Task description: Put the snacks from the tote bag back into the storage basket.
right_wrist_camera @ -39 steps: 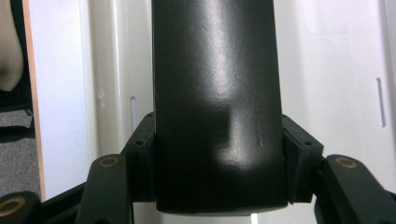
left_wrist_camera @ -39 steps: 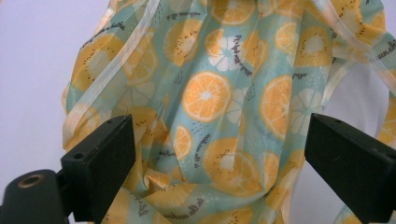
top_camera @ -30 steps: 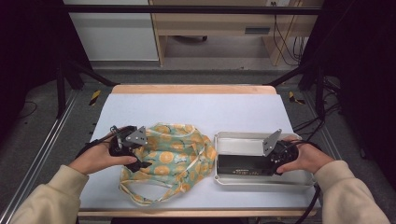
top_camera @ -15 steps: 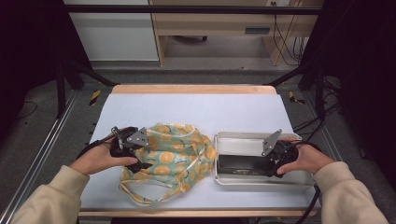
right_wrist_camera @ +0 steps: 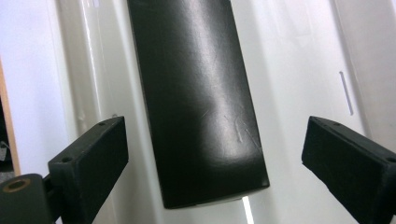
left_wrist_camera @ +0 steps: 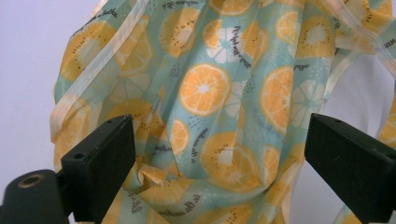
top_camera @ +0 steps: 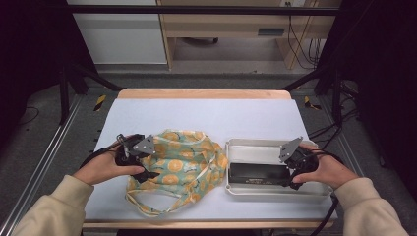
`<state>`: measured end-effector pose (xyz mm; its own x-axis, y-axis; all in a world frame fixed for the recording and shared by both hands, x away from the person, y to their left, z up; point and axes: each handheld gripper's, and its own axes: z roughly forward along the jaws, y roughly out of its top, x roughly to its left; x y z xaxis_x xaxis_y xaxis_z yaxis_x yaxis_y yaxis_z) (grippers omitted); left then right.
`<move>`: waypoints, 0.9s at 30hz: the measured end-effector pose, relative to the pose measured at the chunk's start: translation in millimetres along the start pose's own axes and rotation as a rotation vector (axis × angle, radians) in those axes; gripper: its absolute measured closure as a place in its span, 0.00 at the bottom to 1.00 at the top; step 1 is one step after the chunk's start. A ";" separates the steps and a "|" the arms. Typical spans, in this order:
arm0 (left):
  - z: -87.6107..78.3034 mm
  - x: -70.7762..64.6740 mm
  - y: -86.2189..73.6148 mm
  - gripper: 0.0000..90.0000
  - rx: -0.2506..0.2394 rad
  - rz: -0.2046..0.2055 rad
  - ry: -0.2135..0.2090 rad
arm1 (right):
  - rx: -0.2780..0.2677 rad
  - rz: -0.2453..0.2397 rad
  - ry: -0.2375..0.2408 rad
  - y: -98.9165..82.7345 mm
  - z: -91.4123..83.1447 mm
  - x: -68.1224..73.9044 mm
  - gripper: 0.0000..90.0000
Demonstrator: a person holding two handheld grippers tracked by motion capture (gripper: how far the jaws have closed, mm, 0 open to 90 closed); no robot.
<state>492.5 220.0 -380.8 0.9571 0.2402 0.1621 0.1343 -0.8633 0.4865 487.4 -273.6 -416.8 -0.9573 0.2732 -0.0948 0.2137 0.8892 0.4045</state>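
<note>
Within the white tray (top_camera: 314, 192), a black box (top_camera: 259, 173) lies between the just-opened, wide right gripper (top_camera: 287, 178); apparently released, it could be nudged askew; left gripper (top_camera: 147, 167) gapes over fruit-print bag (top_camera: 189, 162).

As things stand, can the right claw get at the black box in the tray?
Probably yes. The right claw hangs just over the black box in the tray; its jaws have just been opening, stand apart on either side of the box, and nothing lies between.
</note>
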 end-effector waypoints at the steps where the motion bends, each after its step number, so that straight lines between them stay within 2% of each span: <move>1: -0.1 -0.4 -0.1 0.10 0.003 0.000 0.002 | -0.004 -0.002 -0.001 0.0 -0.4 0.0 0.08; 5: -0.5 -0.9 -1.1 0.10 0.000 -0.001 0.001 | -0.016 0.021 -0.022 0.2 -4.0 2.8 0.08; 16: -2.7 -1.2 -5.5 0.10 -0.002 -0.008 0.007 | -0.030 0.021 -0.035 0.9 -4.7 6.7 0.08; 21: -3.0 -1.0 -6.6 0.10 0.001 -0.007 0.010 | -0.038 0.042 -0.037 1.0 -5.4 7.4 0.08; 22: -3.1 -1.1 -6.7 0.10 0.001 -0.008 0.010 | -0.041 0.033 -0.040 0.9 -5.6 6.7 0.08; 27: -4.4 -1.5 -7.3 0.10 -0.006 -0.014 0.012 | -0.071 0.054 -0.052 0.1 -7.5 7.8 0.08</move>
<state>489.0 227.9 -380.7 0.9520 0.2574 0.1656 0.1459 -0.8573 0.4937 478.5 -274.1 -410.7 -0.9329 0.3404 -0.1179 0.2486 0.8451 0.4733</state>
